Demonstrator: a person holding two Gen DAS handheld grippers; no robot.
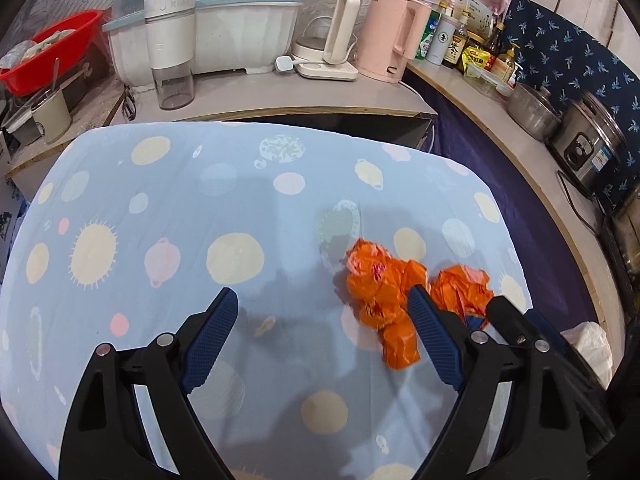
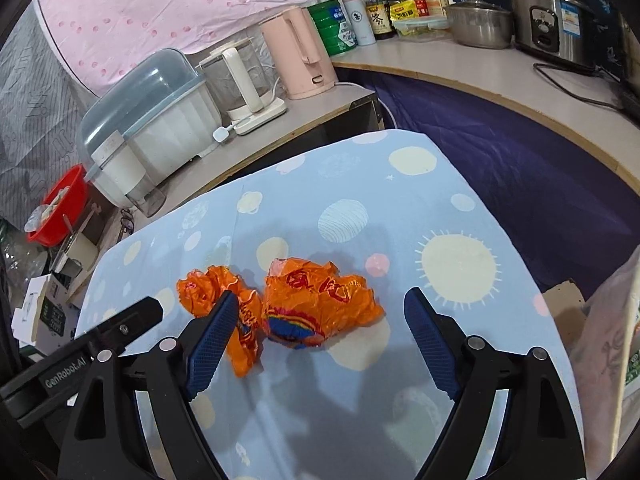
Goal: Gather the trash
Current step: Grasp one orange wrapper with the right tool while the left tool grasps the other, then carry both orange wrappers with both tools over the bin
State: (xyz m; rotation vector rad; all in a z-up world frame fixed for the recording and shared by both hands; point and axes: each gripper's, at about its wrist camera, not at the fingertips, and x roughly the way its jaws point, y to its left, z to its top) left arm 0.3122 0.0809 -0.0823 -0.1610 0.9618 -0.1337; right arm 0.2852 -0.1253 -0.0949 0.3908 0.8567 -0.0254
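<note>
On the tabletop (image 1: 168, 208), which is covered by a pale blue cloth printed with cream suns and planets, lie two crumpled orange wrappers. Seen from the right wrist, the larger orange wrapper (image 2: 320, 304) sits between the spread jaws of the right gripper (image 2: 318, 302), near their tips and closer to the left one, with neither pad pressing on it. The smaller orange wrapper (image 2: 208, 292) lies just to its left, partly hidden behind the left blue pad, and the two wrappers touch or nearly touch. The black tip of the left gripper shows at the left edge of this view.

From the left wrist, the left gripper (image 1: 324, 300) has its jaws spread wide over bare cloth, with nothing between them. Both wrappers lie to its right, one of them touching or just behind its right pad.

Beyond the far edge of the tabletop, a counter carries a pink kettle (image 1: 386, 36), a white glass kettle (image 1: 328, 36), a covered dish rack (image 1: 224, 20) and a red basin (image 1: 52, 48). Further right stand bottles, a steel pot and a rice cooker (image 1: 588, 148).
</note>
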